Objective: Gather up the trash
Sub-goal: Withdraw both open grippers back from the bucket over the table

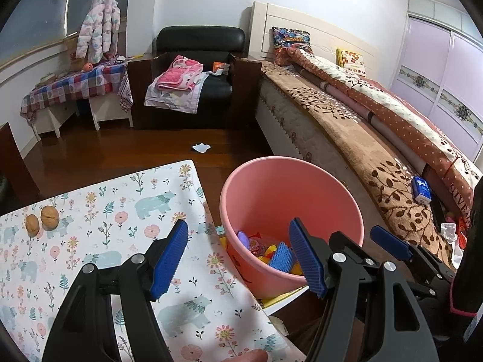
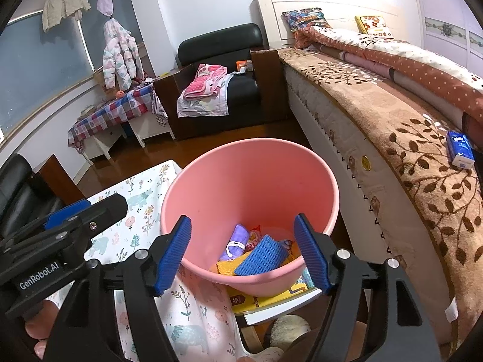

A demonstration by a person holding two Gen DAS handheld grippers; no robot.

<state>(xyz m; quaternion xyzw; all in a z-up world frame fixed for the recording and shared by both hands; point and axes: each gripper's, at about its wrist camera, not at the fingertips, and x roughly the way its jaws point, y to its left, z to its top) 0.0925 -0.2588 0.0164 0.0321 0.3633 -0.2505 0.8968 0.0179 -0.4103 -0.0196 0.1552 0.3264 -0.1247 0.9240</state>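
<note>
A pink bucket (image 1: 289,199) (image 2: 250,187) stands beside a table covered with a bear-print cloth (image 1: 105,226). Inside it lie colourful wrappers, a purple piece (image 2: 237,238) and a blue foam net (image 2: 261,259). My left gripper (image 1: 238,253) is open and empty, over the table's right edge and the bucket rim. My right gripper (image 2: 243,249) is open and empty, just above the bucket's near rim. Two walnuts (image 1: 42,220) lie on the cloth at far left. A white scrap (image 1: 201,147) lies on the wooden floor.
A bed with a brown leaf blanket (image 1: 362,138) runs along the right, with a blue tissue pack (image 2: 460,149) on it. A black armchair (image 1: 196,69) with pink clothes stands at the back. A checkered-cloth side table (image 1: 75,87) stands at back left. A yellow book (image 2: 271,298) lies under the bucket.
</note>
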